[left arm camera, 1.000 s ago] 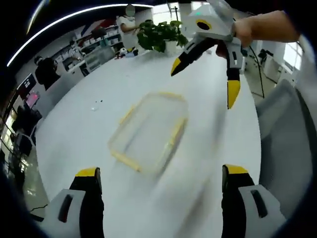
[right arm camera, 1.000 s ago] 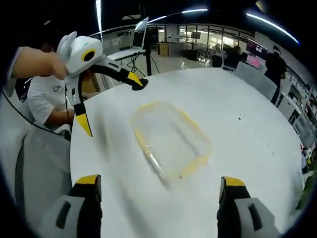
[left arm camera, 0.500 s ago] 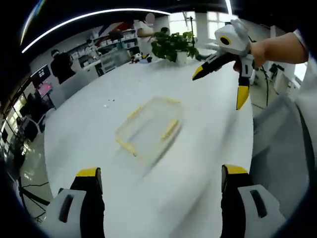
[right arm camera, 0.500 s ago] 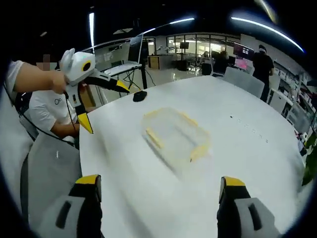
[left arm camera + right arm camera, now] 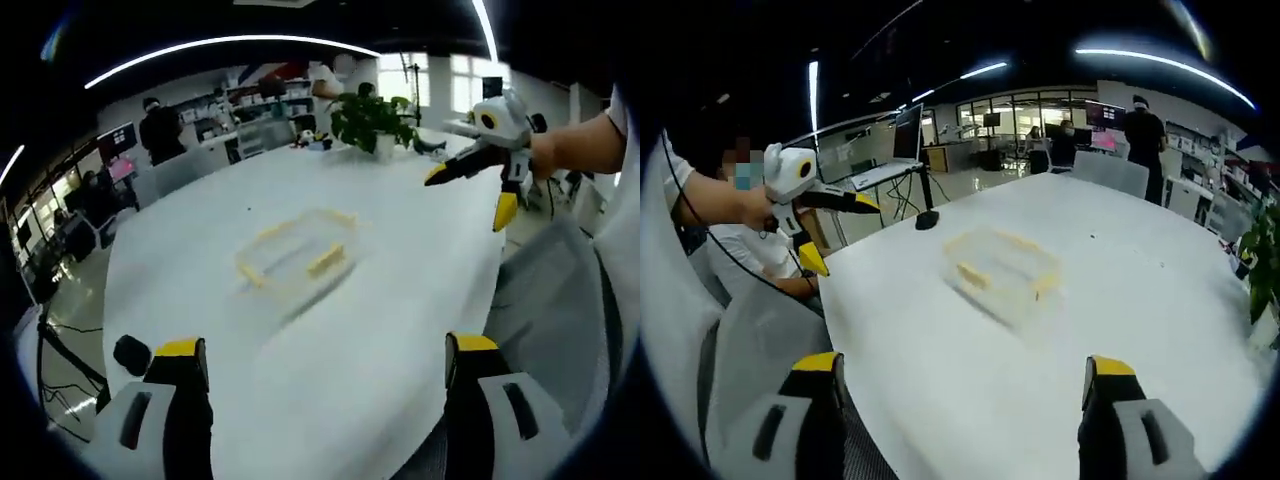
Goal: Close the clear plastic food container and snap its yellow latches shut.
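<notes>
While both grippers hang well away from it, the clear plastic food container lies alone near the middle of the white round table.

From largest to smallest: the table carries the container, which looks blurred in both views, so I cannot tell if the lid sits fully down; its yellow latches show along the edges, and whether they are snapped is not visible. The risk, in my judgement, is that pressing one latch makes the light box slide or tip on the smooth top, or that a crooked lid stops the latch from catching. The left gripper has its jaws spread wide and holds nothing. The right gripper is equally spread and empty, touching neither container nor table.
</notes>
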Motion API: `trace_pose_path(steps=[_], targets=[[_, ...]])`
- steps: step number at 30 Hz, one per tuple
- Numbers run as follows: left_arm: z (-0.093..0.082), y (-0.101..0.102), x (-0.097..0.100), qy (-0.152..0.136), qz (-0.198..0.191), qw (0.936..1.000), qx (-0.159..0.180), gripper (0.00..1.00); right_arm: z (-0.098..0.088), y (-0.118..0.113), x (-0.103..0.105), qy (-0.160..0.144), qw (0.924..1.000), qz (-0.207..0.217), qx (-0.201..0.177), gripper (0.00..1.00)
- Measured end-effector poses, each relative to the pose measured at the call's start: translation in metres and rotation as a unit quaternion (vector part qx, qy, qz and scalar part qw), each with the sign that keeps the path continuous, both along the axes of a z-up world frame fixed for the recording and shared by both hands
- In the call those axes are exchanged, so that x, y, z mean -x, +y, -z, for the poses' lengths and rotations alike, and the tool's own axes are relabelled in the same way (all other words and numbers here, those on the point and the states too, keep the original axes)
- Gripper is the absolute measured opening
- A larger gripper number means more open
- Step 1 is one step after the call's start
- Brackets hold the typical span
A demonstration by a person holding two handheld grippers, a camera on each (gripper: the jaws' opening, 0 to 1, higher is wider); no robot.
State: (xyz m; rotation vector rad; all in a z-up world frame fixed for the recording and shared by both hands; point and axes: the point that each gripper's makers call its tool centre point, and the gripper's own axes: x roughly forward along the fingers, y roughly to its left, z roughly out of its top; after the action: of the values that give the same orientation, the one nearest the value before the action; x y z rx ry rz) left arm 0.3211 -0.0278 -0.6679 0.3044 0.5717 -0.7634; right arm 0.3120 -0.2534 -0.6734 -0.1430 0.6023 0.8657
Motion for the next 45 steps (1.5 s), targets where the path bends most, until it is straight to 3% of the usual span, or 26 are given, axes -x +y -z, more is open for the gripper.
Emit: trace_pose_path(steps=[5, 9, 16, 18, 21, 25, 31, 34, 45], targets=[[-0.005, 0.005, 0.02, -0.011, -0.019, 0.9996, 0.018, 0.96, -0.008, -0.002, 0.02, -0.012, 0.9995, 0.016, -0.022, 0.99], [-0.007, 0.011, 0.029, -0.022, -0.05, 0.998, 0.032, 0.96, -0.015, 0.003, 0.034, -0.025, 0.9974, 0.027, -0.061, 0.99], [-0.004, 0.013, 0.054, -0.024, -0.056, 0.9973, 0.042, 0.96, -0.015, -0.01, 0.05, -0.043, 0.9967, 0.047, -0.05, 0.99], [-0.003, 0.014, 0.06, -0.022, -0.055, 0.9973, 0.044, 0.95, -0.012, -0.017, 0.054, -0.052, 0.997, 0.05, -0.028, 0.98], [0.0, 0.019, 0.068, -0.018, -0.062, 0.9968, 0.047, 0.95, -0.013, -0.019, 0.06, -0.042, 0.9961, 0.06, -0.049, 0.98], [0.003, 0.023, 0.071, -0.012, -0.075, 0.9956, 0.056, 0.94, -0.012, -0.026, 0.062, -0.045, 0.9956, 0.07, -0.042, 0.97], [0.002, 0.023, 0.075, -0.012, -0.079, 0.9949, 0.061, 0.94, -0.031, -0.025, 0.062, -0.051, 0.9898, 0.091, -0.097, 0.95], [0.002, 0.022, 0.077, -0.011, -0.081, 0.9947, 0.063, 0.94, -0.027, -0.03, 0.061, -0.05, 0.991, 0.096, -0.079, 0.95], [-0.003, 0.026, 0.074, -0.019, -0.084, 0.9945, 0.061, 0.93, -0.032, -0.032, 0.062, -0.051, 0.9891, 0.103, -0.091, 0.93]])
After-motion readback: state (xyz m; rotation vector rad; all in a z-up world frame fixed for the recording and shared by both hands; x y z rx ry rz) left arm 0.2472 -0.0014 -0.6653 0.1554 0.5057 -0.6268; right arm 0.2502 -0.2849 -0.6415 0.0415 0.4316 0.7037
